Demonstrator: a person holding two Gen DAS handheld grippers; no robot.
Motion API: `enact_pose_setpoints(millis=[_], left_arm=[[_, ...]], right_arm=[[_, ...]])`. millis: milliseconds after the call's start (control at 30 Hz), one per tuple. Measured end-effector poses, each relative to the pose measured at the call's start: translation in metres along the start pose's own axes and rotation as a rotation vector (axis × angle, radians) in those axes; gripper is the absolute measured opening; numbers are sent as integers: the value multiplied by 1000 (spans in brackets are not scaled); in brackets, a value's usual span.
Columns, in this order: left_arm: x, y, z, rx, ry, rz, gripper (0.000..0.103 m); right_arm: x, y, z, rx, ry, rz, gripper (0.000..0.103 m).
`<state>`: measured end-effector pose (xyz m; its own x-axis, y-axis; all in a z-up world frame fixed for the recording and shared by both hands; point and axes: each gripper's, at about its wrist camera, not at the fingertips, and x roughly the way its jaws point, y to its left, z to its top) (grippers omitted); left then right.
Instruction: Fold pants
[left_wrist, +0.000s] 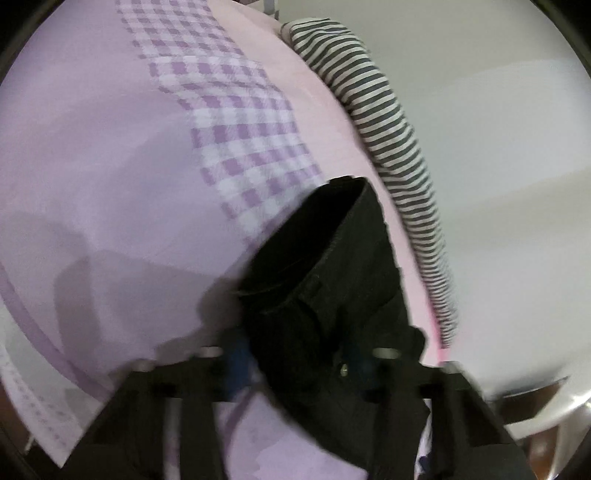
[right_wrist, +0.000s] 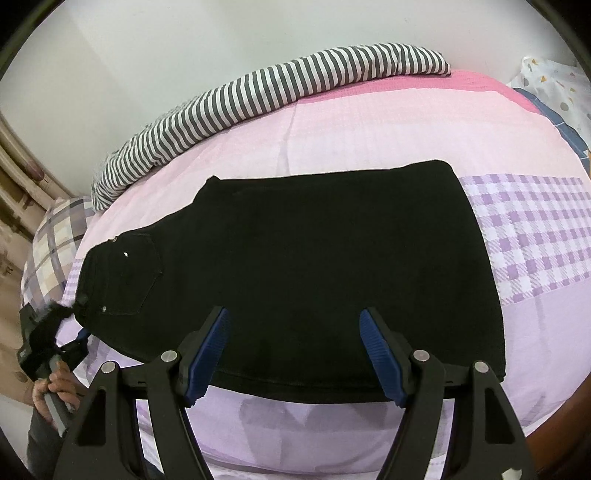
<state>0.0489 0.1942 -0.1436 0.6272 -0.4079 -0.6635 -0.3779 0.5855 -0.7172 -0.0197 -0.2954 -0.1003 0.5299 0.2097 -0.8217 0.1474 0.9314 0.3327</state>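
Black pants (right_wrist: 295, 266) lie folded flat on a lilac bedsheet (right_wrist: 369, 125), waistband at the left. My right gripper (right_wrist: 293, 325) is open, its blue-padded fingertips (right_wrist: 212, 343) above the pants' near edge. My left gripper (right_wrist: 79, 336) shows at the far left, at the waistband corner. In the left wrist view the waistband (left_wrist: 314, 258) lies between the left gripper's (left_wrist: 299, 360) spread fingers; the image is blurred and I cannot tell whether it grips the cloth.
A grey-and-white striped bolster (right_wrist: 258, 92) lies along the far side by the wall. A plaid pillow (right_wrist: 55, 240) is at the left. A patterned pillow (right_wrist: 550, 85) is at the far right. The bed's near edge runs below the right gripper.
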Motion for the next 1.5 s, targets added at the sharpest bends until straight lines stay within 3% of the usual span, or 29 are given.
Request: enact_pose_setpoints(millis=[100,167,367,533,700,900,1033,1233,1400,1500], left_arm=[[-5,-8,1,8,6,0,26],[-14,-36,-1,97,-14,10,24],[-34,-157,-21,355,-18,-83,23],[-19,-258,-76,592,53,-165,23],[25,-313,-149,748,187,-199,23],[90,-324,-239,884,355,-139,23],[119,-310,-280,971,394,-55,23],[132,-302,-300,1072,432,-5,32],[115,-300,-293,1064,525,-85,42],[98,-296,-283,1049,518,-106,43]], right_arm=[[-4,-3,2,16,-16,10,70],[-9,-6,4,34,-27,21,70],[-35,-25,17,94,-97,69,71],[-58,-57,24,150,-156,70,71],[-72,-100,21,233,-176,65,71],[-71,-139,10,301,-165,59,71],[-63,-153,6,319,-137,77,71],[-44,-148,11,307,-91,161,71],[-23,-142,16,330,-36,296,71],[-9,-143,13,376,2,381,72]])
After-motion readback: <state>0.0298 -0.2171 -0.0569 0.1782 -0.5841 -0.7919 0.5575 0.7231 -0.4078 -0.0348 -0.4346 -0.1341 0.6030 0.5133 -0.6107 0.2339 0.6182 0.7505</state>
